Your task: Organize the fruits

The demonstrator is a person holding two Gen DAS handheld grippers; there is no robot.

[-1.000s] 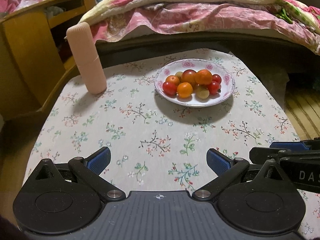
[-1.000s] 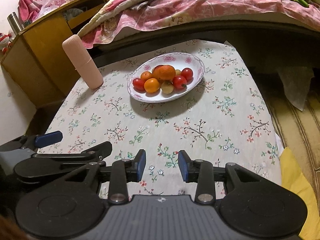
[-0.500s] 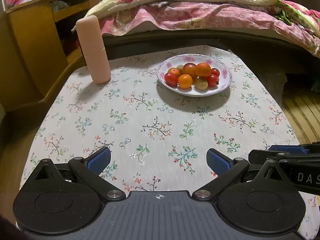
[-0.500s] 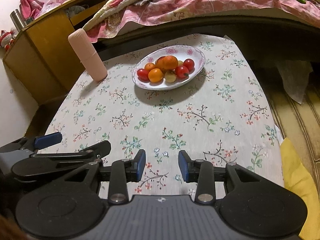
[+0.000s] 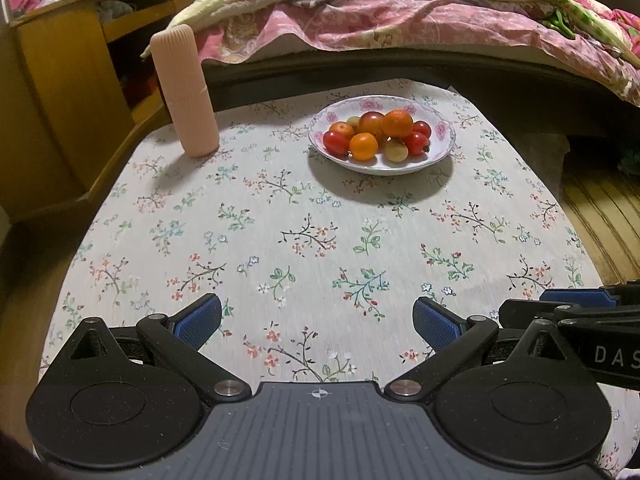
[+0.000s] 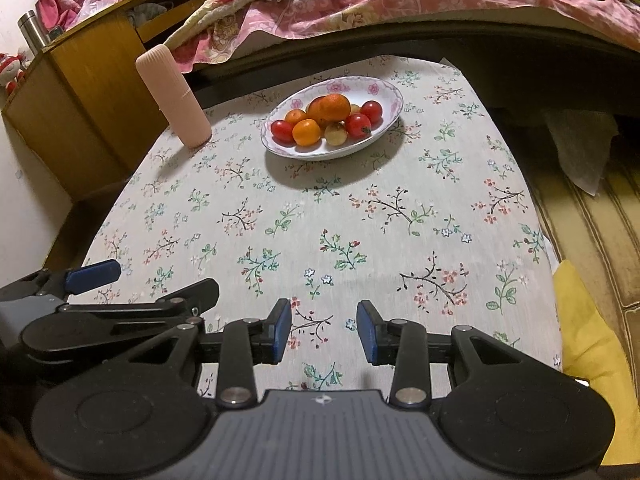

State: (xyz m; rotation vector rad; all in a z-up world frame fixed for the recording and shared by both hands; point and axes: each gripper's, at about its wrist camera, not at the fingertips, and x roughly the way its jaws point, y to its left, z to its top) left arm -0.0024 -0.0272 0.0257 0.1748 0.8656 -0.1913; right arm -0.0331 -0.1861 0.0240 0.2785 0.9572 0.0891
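Note:
A white plate with a pink flower rim (image 5: 442, 130) (image 6: 390, 94) stands at the far side of the flowered tablecloth. On it lie several small fruits: oranges (image 5: 398, 123) (image 6: 329, 107), red tomatoes (image 5: 335, 142) (image 6: 358, 125) and a pale yellow one (image 5: 396, 150). My left gripper (image 5: 318, 318) hangs wide open over the near table edge, nothing between its blue pads. My right gripper (image 6: 324, 330) is beside it, open with a narrower gap, also holding nothing. Both are far from the plate.
A tall pink ribbed cylinder (image 5: 184, 92) (image 6: 174, 98) stands upright at the table's far left. Behind the table lies a bed with a pink quilt (image 5: 400, 20). A wooden cabinet (image 5: 68, 80) is at the left; a yellow cloth (image 6: 592, 352) at the right.
Both grippers have pulled back from the plate, so the plate and cylinder look smaller and more tablecloth shows. The jaws' gaps are unchanged.

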